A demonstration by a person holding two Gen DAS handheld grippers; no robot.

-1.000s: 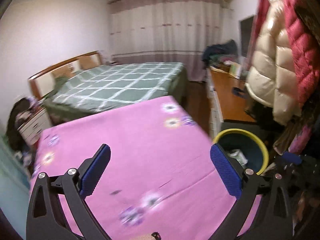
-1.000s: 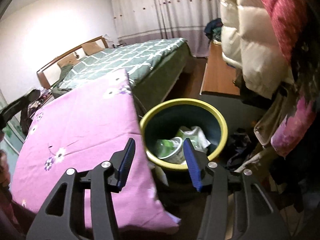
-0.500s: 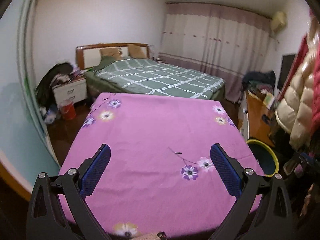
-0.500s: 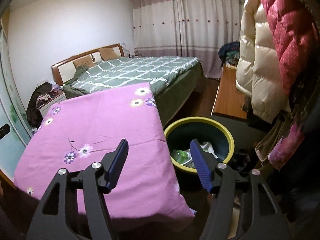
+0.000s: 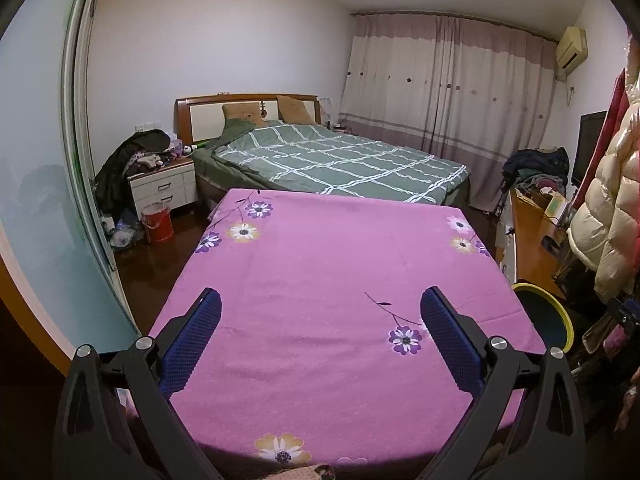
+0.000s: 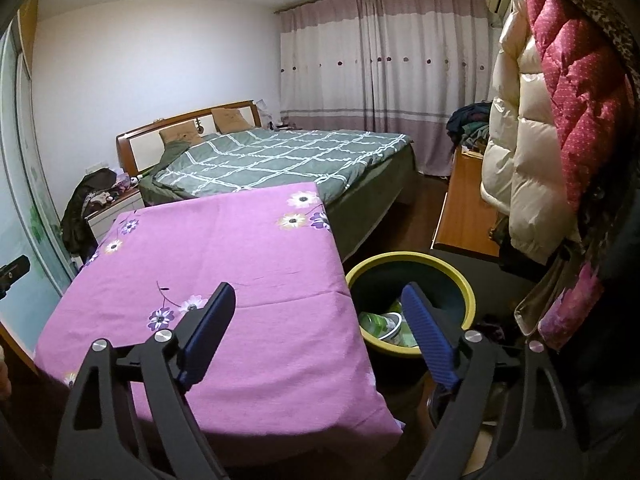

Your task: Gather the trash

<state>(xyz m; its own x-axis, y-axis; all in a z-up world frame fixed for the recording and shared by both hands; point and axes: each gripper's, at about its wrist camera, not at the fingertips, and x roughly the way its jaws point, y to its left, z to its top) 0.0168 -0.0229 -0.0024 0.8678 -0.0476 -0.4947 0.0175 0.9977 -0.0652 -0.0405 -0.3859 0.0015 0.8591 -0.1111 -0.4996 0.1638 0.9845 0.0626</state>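
A dark bin with a yellow rim (image 6: 412, 268) stands on the floor at the right edge of a table under a pink flowered cloth (image 6: 224, 248). Trash (image 6: 380, 322), green and white pieces, lies inside it. My right gripper (image 6: 318, 320) is open and empty, held above the table's right edge and the bin's near side. My left gripper (image 5: 320, 328) is open and empty above the middle of the pink cloth (image 5: 340, 264). The bin's rim (image 5: 556, 312) shows at the right in the left wrist view. No trash shows on the cloth.
A bed with a green checked cover (image 5: 340, 160) lies behind the table. A white nightstand (image 5: 164, 188) and a red bucket (image 5: 158, 224) stand at the left. A wooden desk (image 6: 464, 208) and hanging puffy coats (image 6: 528, 148) are at the right. Curtains (image 5: 448, 88) cover the far wall.
Both grippers have pulled back and risen away from the bin and table. The left view swung left, from the table's right side to its middle. The right gripper's fingers spread wider.
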